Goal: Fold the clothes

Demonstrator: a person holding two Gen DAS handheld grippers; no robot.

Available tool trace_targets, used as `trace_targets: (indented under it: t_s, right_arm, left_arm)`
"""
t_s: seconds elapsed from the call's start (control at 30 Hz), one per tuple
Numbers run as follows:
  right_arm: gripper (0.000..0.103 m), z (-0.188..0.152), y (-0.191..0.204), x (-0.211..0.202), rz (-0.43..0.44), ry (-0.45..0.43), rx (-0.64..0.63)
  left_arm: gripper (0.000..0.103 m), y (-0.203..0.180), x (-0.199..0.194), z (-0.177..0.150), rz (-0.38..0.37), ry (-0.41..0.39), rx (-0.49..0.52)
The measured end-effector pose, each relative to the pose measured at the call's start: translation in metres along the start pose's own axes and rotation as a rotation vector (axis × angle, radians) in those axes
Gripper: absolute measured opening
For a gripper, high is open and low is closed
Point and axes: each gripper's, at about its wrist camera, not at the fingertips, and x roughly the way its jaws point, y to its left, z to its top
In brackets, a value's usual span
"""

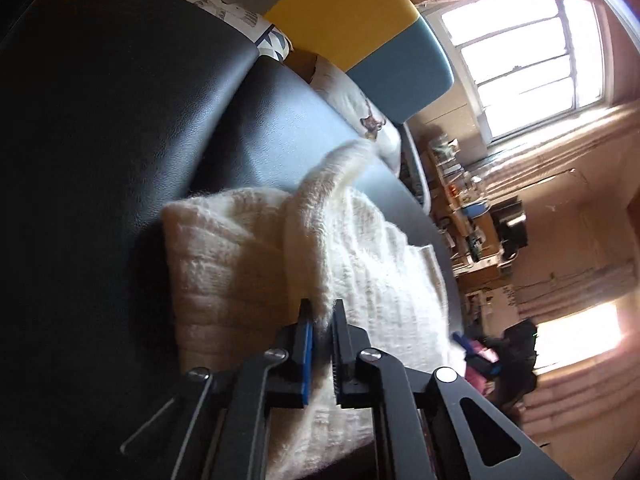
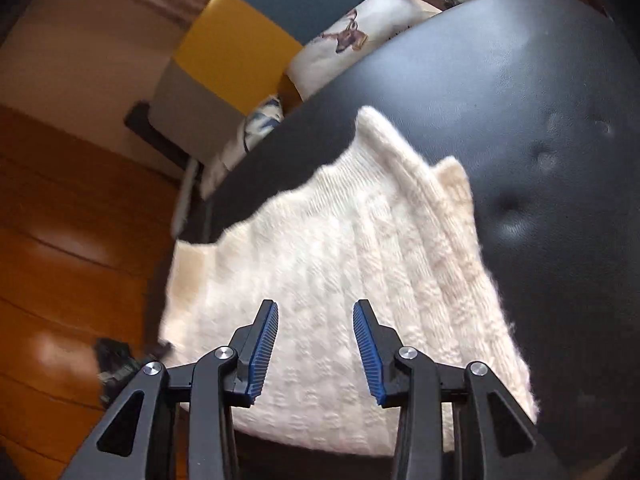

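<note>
- The left gripper (image 1: 322, 312) is pinched tight on a raised fold of the cream knit sweater (image 1: 248, 264); a ridge of knit runs up and away from between its blue-padded fingers (image 1: 307, 344).
- The right gripper (image 2: 315, 314) stands part-way spread with nothing between its ribbed blue pads (image 2: 262, 352); it hangs above the sweater (image 2: 344, 264) without touching it.
- The sweater lies on a black padded leather surface (image 1: 120, 120), and in the right wrist view one side of it hangs past the surface's edge (image 2: 280, 168) over the wooden floor (image 2: 60, 240).
- Beyond the surface sit white printed cushions (image 2: 352, 40) and a panel in yellow and teal blocks (image 1: 360, 24).
- Farther off in the left wrist view, bright windows (image 1: 532, 60) and cluttered shelves (image 1: 460, 200).
</note>
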Motion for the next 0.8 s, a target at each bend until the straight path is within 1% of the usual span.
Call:
trace_targets:
  t_s: [0.03,0.1,0.13,0.17,0.27,0.37,0.4,0.47,0.5,0.53,0.57,0.6,0.63,0.67,0.7,0.73,0.8]
  right_arm:
    - [0.040,-0.013,0.001,0.005,-0.047,0.035,-0.040]
    - [0.039,-0.034,0.004,0.017,-0.175,0.101,-0.128]
    - [0.039,-0.041,0.007,0.016,-0.190,0.100,-0.160]
    - [0.039,-0.048,0.009,0.016,-0.203,0.099,-0.189]
    - [0.039,-0.051,0.002,0.016,-0.187,0.077,-0.186]
    - [0.039,-0.049,-0.006,0.014,-0.145,0.063,-0.144]
    - [0.039,-0.049,-0.007,0.012,-0.140,0.062,-0.137]
    - [0.039,-0.049,-0.007,0.010,-0.143,0.066,-0.146]
    - [0.039,-0.049,-0.006,0.010,-0.150,0.071,-0.160]
    - [0.038,-0.051,-0.005,0.009,-0.164,0.081,-0.179]
    - [0.037,-0.057,-0.005,0.006,-0.178,0.091,-0.196]
    - [0.037,-0.061,-0.005,0.005,-0.186,0.095,-0.204]
    - [0.037,-0.063,-0.006,0.004,-0.183,0.099,-0.202]
    - [0.037,-0.065,-0.008,0.004,-0.177,0.099,-0.196]
    - [0.037,-0.067,-0.011,0.004,-0.172,0.095,-0.187]
    - [0.037,-0.076,-0.023,0.004,-0.172,0.095,-0.186]
    - [0.037,-0.089,-0.023,-0.004,-0.191,0.105,-0.225]
  left_arm:
    - [0.007,-0.002,-0.006,0.001,-0.034,-0.009,-0.016]
    - [0.007,-0.005,-0.019,-0.004,-0.054,-0.023,-0.030]
    - [0.007,-0.005,-0.025,-0.009,-0.054,-0.030,-0.031]
    - [0.007,-0.001,-0.028,-0.014,-0.035,-0.035,-0.033]
    - [0.007,0.022,-0.026,-0.031,0.047,-0.023,-0.066]
    - [0.007,0.046,-0.015,-0.046,0.073,0.000,-0.131]
    - [0.010,0.051,-0.014,-0.048,0.071,-0.003,-0.150]
    - [0.012,0.052,-0.018,-0.049,0.054,-0.019,-0.176]
    - [0.012,0.049,-0.019,-0.049,0.057,-0.017,-0.167]
    - [0.012,0.044,-0.020,-0.049,0.073,-0.009,-0.133]
    - [0.012,0.036,-0.020,-0.051,0.110,0.003,-0.078]
    - [0.012,0.030,-0.019,-0.052,0.164,0.014,-0.030]
    - [0.012,0.028,-0.015,-0.053,0.199,0.025,-0.011]
    - [0.012,0.028,-0.011,-0.052,0.216,0.037,-0.007]
    - [0.012,0.030,-0.008,-0.051,0.227,0.038,-0.013]
    - [0.012,0.031,-0.007,-0.047,0.240,0.029,-0.012]
    - [0.011,0.028,-0.004,-0.039,0.277,0.018,0.024]
